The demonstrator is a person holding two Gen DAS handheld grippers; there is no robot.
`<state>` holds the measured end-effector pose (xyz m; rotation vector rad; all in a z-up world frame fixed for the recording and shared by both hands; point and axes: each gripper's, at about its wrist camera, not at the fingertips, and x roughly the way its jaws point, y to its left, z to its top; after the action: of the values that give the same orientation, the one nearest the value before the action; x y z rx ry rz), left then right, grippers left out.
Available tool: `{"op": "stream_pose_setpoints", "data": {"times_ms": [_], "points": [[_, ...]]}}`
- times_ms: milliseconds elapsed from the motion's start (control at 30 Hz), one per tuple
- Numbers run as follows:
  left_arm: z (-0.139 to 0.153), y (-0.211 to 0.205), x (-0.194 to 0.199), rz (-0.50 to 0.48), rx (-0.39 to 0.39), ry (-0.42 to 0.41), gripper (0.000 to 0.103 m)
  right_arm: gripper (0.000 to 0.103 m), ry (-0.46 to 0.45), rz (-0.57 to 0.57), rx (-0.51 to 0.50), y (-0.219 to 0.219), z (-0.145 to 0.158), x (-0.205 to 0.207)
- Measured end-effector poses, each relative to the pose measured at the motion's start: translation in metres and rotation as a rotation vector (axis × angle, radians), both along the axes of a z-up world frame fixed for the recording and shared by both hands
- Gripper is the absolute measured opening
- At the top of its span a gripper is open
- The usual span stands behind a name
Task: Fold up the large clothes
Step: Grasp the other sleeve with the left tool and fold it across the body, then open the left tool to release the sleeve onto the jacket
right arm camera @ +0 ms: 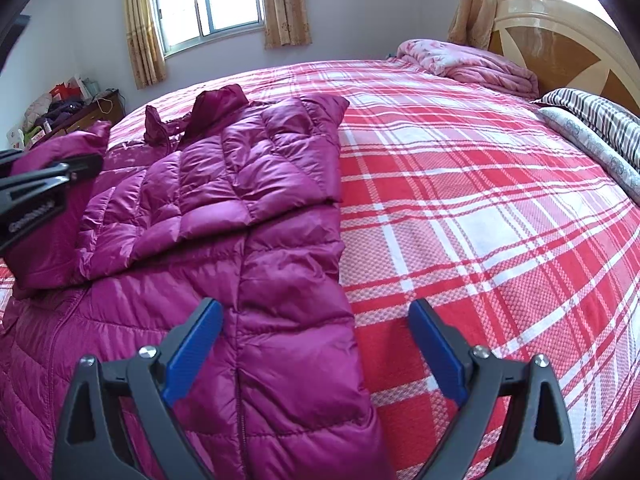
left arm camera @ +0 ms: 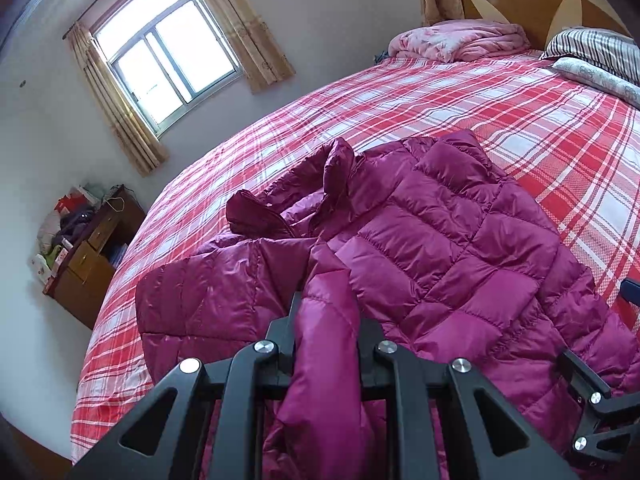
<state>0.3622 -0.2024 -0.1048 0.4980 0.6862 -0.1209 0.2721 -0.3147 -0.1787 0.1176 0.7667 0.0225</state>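
Bed (right arm camera: pixel 480 184): a wide bed with a red and white checked cover fills both views; the wooden headboard (right arm camera: pixel 560 40) stands at the far right.
Jacket (right arm camera: pixel 248 208): a large magenta quilted down jacket lies on the left part of the bed. Its long axis runs from near to far, with the collar (right arm camera: pixel 218 104) at the far end, toward the window, and the hem at the near end. The right front part is already folded over the body, so the right edge makes a straight line from near to far.
Sleeve (left arm camera: pixel 324 344): one sleeve of the jacket is lifted off the bed, over the left half of the jacket.
Bedding: a pink folded blanket (right arm camera: pixel 472 64) and a striped pillow (right arm camera: pixel 592 116) lie at the far right, near the headboard.
Cabinet (left arm camera: pixel 96 256): a brown wooden cabinet with clutter on top stands by the wall, left of the bed.
Left gripper (left arm camera: pixel 326 320): clenched on the sleeve; the fabric fills the narrow gap between the black fingers.
Right gripper (right arm camera: pixel 316 320): released, its blue pads (right arm camera: pixel 196 344) stand wide apart over the right edge of the jacket, holding nothing.
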Motion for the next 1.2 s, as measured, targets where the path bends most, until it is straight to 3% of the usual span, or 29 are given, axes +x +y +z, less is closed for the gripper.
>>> {"op": "stream_pose_setpoints", "data": {"times_ms": [300,367,433,500,767,967,1200], "points": [[-0.013,-0.004,0.017,0.04,-0.047,0.027,0.026,0.096,-0.01,-0.009,-0.002,-0.002,0.001,-0.002],[-0.015,-0.005,0.017,0.04,-0.053,0.028,0.039,0.096,-0.011,-0.012,-0.003,-0.002,0.001,-0.002],[-0.016,-0.007,0.016,0.041,-0.058,0.021,0.063,0.096,-0.012,-0.013,-0.005,-0.002,0.001,-0.002],[-0.014,-0.008,0.014,0.039,-0.069,0.01,0.073,0.096,-0.012,-0.013,-0.004,-0.003,0.001,-0.002],[-0.001,0.002,0.008,0.021,-0.132,-0.004,0.076,0.096,-0.014,-0.013,-0.009,-0.003,0.0,-0.002],[0.002,0.017,0.007,0.031,-0.127,-0.018,0.079,0.096,-0.011,-0.015,-0.021,-0.003,0.0,-0.001],[0.018,0.024,-0.006,-0.011,-0.198,-0.044,0.081,0.096,-0.007,-0.018,-0.035,0.0,-0.001,0.0]]}}
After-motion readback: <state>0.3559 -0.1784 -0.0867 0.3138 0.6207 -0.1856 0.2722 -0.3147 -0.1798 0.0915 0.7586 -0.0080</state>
